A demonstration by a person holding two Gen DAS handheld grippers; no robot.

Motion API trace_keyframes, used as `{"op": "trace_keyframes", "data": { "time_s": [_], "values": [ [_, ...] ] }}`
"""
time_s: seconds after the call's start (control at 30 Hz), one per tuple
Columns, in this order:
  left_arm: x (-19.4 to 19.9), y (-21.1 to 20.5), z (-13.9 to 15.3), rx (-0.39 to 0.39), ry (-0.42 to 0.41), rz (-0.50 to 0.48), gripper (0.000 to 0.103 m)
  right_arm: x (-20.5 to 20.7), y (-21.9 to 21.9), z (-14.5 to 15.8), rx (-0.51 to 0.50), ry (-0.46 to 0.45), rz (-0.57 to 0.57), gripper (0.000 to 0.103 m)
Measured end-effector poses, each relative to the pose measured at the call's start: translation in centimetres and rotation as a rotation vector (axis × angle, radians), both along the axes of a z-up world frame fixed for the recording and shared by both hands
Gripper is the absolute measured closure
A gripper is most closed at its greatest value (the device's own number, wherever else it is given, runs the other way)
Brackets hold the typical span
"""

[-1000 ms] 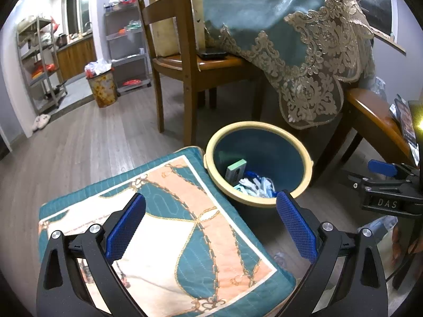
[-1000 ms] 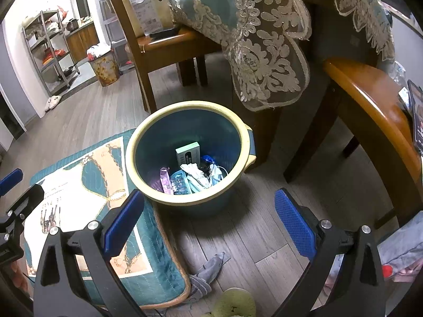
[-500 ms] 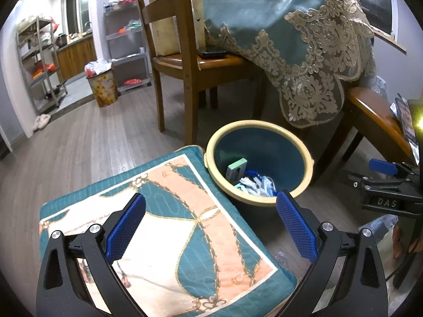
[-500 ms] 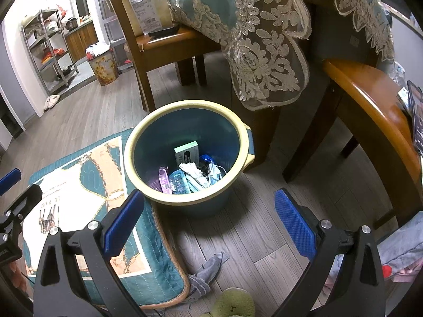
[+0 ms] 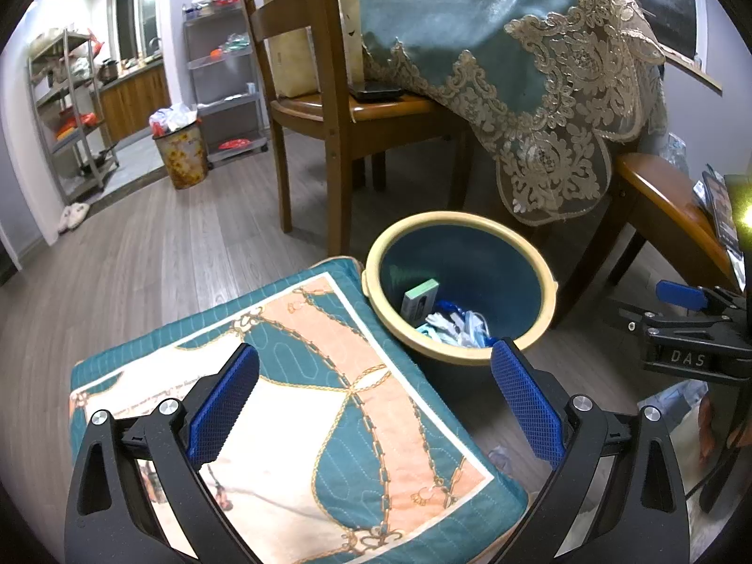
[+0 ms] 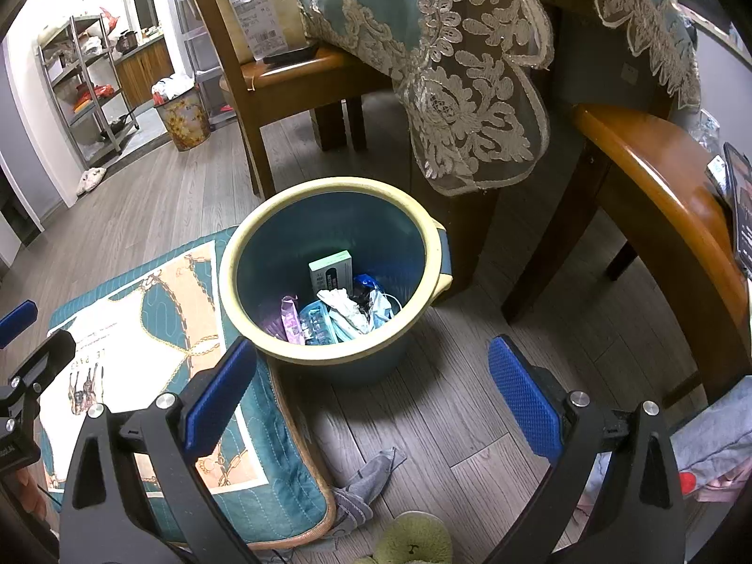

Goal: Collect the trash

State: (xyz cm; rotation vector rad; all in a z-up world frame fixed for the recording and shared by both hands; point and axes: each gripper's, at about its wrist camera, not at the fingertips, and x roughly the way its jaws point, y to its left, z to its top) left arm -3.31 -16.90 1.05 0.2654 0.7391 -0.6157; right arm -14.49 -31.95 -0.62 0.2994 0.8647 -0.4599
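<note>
Cushion on the floor touches the blue bin, and almost nothing has changed over the last second: only a slight camera drift, bin and contents unmoved. Left gripper sits over the cushion and right gripper over the floor in front of the bin, both spread wide and empty. Trash in the bin: green box, wrappers, purple packet. Looks like collection is done or paused, though a grey rag still lies by the cushion.
</note>
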Motion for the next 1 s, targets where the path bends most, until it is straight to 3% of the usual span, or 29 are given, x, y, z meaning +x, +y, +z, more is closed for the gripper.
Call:
{"op": "trace_keyframes", "data": {
  "time_s": [1.0],
  "values": [
    [0.12, 0.17, -0.82, 0.034, 0.031, -0.011, 0.005, 0.00, -0.09, -0.14, 0.000, 0.004, 0.000, 0.006]
  ]
}}
